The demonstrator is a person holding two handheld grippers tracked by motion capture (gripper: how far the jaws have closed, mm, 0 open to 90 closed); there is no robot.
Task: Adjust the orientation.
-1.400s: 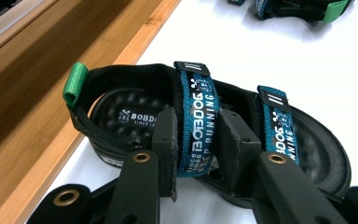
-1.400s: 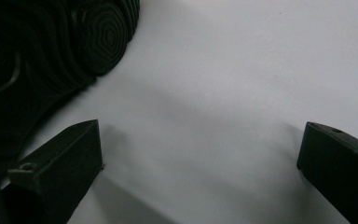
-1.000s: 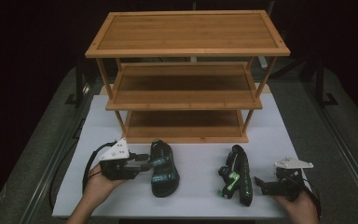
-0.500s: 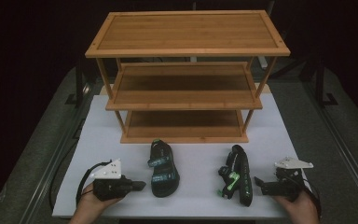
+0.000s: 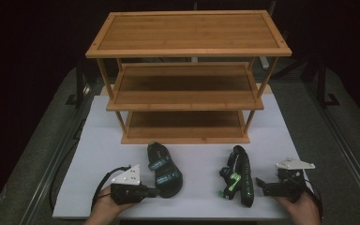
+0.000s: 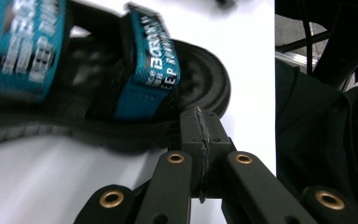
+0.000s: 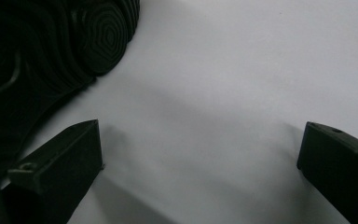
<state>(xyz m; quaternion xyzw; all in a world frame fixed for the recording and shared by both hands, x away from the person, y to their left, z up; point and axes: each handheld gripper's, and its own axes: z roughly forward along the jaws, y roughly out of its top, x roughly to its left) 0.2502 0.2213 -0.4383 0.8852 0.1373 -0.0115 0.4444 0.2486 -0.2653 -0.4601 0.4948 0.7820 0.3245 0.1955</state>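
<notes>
A black sandal with teal straps (image 5: 164, 168) lies flat on the white board (image 5: 98, 140), sole down. My left gripper (image 5: 152, 191) points right at its heel end. In the left gripper view the gripper (image 6: 200, 126) has its jaws pressed together with nothing between them, the tip right at the sandal's (image 6: 98, 79) heel rim. A second black sandal with green clips (image 5: 238, 176) lies on its side to the right. My right gripper (image 5: 260, 185) rests just right of it. Its jaws (image 7: 200, 135) stand wide apart over bare board, with the ridged sole (image 7: 42, 51) at the upper left.
A three-tier bamboo rack (image 5: 187, 47) stands at the back of the board, its lowest shelf (image 5: 185, 123) just behind the sandals. A metal rail (image 5: 342, 140) runs along the table's right side. A dark sleeve (image 6: 326, 140) is at the right of the left gripper view.
My left gripper has drawn back from the sandal's straps toward the near edge, sunk lower, and its jaws have come together. The right gripper and both sandals have stayed put.
</notes>
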